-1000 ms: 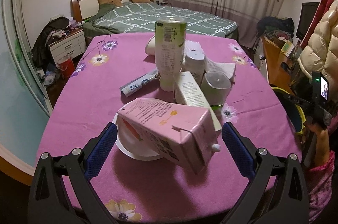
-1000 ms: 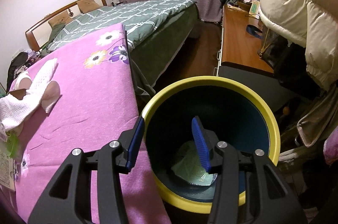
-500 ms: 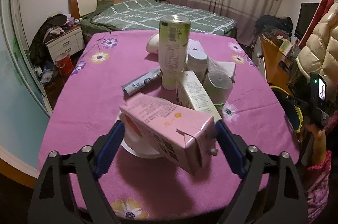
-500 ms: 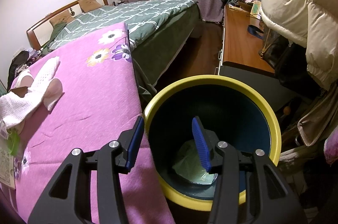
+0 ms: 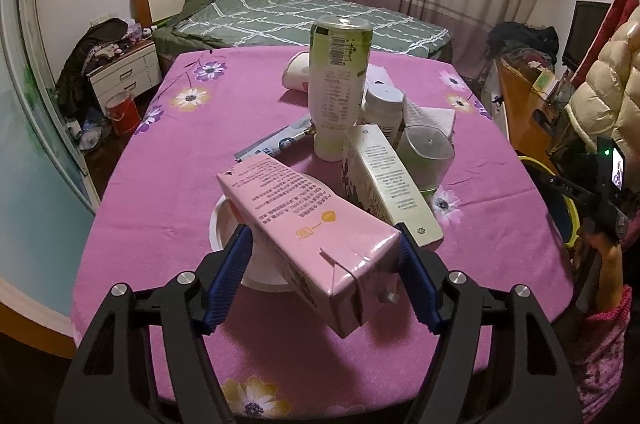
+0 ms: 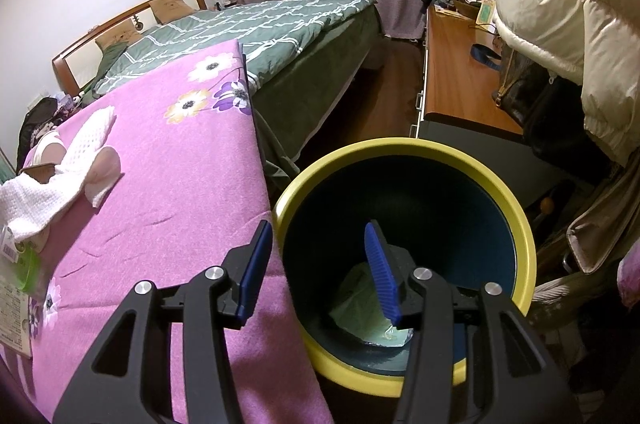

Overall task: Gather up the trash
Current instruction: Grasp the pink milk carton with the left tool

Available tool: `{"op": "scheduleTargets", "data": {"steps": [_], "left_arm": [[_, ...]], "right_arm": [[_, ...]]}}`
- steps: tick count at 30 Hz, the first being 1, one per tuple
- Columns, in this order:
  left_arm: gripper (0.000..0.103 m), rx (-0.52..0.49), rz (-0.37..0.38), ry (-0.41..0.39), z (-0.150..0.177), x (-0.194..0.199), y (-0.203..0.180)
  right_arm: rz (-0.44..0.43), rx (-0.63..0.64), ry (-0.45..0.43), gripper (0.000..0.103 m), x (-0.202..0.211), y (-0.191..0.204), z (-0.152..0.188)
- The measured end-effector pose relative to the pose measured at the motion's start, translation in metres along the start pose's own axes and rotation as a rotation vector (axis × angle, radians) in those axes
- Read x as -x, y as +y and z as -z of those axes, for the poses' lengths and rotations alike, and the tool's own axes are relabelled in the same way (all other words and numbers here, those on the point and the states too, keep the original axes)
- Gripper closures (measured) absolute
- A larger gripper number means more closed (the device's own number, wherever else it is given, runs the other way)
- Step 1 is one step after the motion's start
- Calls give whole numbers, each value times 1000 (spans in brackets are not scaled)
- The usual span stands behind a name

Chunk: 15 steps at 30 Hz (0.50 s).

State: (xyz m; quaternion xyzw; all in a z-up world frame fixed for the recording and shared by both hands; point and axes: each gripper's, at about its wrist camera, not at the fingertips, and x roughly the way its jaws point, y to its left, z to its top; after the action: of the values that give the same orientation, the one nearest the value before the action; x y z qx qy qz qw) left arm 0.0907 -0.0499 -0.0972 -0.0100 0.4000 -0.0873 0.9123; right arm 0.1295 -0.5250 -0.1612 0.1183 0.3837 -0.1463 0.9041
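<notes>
We see the left gripper (image 5: pixel 322 272) with its blue pads (image 5: pixel 226 274) against both sides of a pink drink carton (image 5: pixel 308 228); the jaws have just been closing and now clamp it. The carton lies tilted, its far end over a white bowl (image 5: pixel 224 224) on the pink flowered tablecloth (image 5: pixel 168 160). Taking the carton as our landmark: just behind it to the right leans a white and green carton (image 5: pixel 394 180), touching a clear upturned cup (image 5: pixel 426 154). Farther behind stands a tall green and white bottle (image 5: pixel 338 84), upside down on its cap, with a white jar (image 5: pixel 384 110) just beside it and a folded paper towel (image 5: pixel 430 116) past the jar. A flat blue and white wrapper (image 5: pixel 276 142) lies behind the carton to the left. Well to its right, past the table's edge, the yellow rim of the bin (image 5: pixel 570 216) shows.

In the right wrist view, the right gripper (image 6: pixel 318 266) hangs over the yellow-rimmed bin (image 6: pixel 400 152), jaws partly apart with nothing between them. The bin stands just beside the table's edge, and a pale crumpled wrapper (image 6: pixel 360 296) lies at its bottom.
</notes>
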Motion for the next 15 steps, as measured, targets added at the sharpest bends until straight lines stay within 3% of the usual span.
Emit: {"op": "scheduleTargets", "data": {"steps": [6,15], "left_arm": [[53,-15,12,-28,1,6,2],[60,-31,7,-86,-1,25,6]], "right_arm": [[-2,-1,-1,57,0,-2,1],[-9,1,0,57,2,-1,2]]}}
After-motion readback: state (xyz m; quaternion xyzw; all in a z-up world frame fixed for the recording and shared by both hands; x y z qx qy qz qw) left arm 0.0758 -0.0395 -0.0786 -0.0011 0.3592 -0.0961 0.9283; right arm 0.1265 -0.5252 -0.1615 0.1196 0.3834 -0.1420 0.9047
